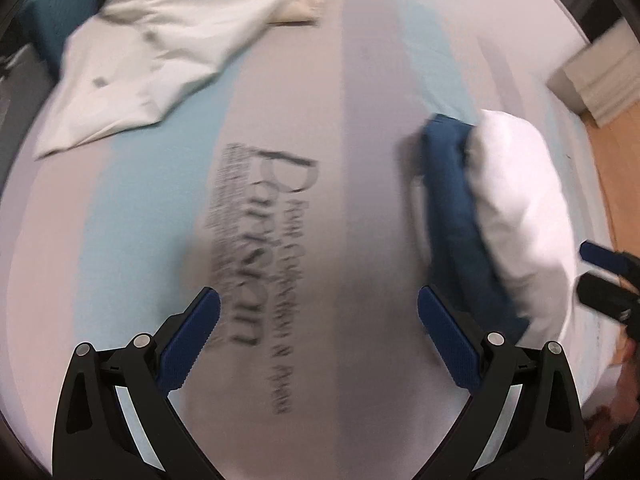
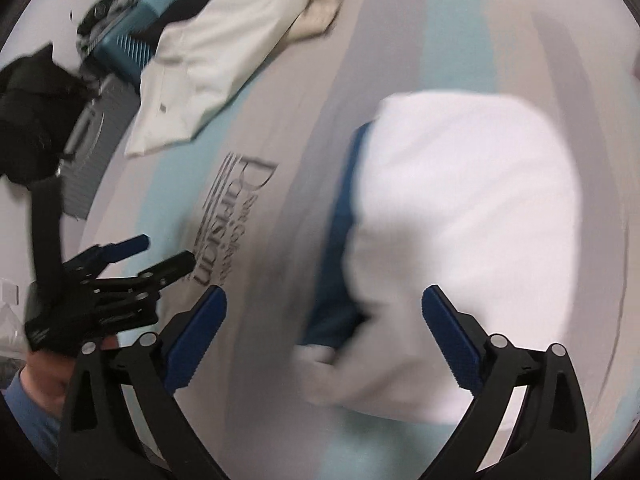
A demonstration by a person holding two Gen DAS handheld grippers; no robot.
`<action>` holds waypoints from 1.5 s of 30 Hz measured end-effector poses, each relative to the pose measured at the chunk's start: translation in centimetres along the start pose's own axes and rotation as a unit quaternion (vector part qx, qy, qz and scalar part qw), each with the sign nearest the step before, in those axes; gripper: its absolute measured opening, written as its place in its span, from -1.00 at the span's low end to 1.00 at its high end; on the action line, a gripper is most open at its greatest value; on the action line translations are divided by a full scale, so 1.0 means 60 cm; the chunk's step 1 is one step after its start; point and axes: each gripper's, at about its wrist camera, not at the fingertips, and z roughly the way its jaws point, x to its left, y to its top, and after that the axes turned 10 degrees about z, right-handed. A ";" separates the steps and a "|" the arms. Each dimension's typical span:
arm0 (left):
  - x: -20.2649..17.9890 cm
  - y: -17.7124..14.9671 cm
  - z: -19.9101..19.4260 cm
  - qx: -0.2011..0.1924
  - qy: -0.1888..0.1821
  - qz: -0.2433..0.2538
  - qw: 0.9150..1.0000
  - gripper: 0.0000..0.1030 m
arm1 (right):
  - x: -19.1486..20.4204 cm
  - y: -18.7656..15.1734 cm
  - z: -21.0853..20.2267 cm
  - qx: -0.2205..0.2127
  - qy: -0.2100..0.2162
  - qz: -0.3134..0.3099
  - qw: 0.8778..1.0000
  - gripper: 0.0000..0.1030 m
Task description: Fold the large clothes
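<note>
A folded white garment with a blue part (image 2: 464,240) lies on the bed; it also shows at the right in the left wrist view (image 1: 516,216), its blue part (image 1: 460,216) on the left side. My right gripper (image 2: 322,308) is open and empty, just short of its near edge. My left gripper (image 1: 318,316) is open and empty over the printed bedsheet (image 1: 260,240), left of the garment. The left gripper also shows at the left in the right wrist view (image 2: 160,252). A white shirt (image 1: 160,52) lies unfolded at the far left. Both views are blurred.
A cream cloth (image 1: 304,4) lies beyond the white shirt. A teal basket (image 2: 132,48) and dark items (image 2: 32,120) sit off the bed's left side. A white box (image 1: 596,84) stands on the wooden floor (image 1: 616,168) at the right.
</note>
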 end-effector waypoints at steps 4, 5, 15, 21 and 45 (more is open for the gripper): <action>-0.061 0.049 0.046 0.012 -0.063 0.015 0.998 0.88 | -0.126 0.025 -0.005 -0.013 -0.032 0.028 0.999 0.85; -0.079 0.060 0.058 0.017 -0.078 0.020 0.997 0.88 | -0.167 0.034 -0.007 -0.011 -0.032 0.041 0.999 0.85; -0.174 0.103 0.148 0.068 -0.124 0.054 0.988 0.88 | -0.346 0.040 0.082 0.055 -0.015 0.081 0.995 0.85; -0.182 0.107 0.202 0.097 -0.132 0.049 0.985 0.88 | -0.381 0.037 0.127 0.084 0.058 0.106 0.989 0.85; -0.165 0.096 0.254 0.101 -0.194 0.009 0.976 0.60 | -0.395 0.015 0.159 0.110 0.131 0.146 0.974 0.36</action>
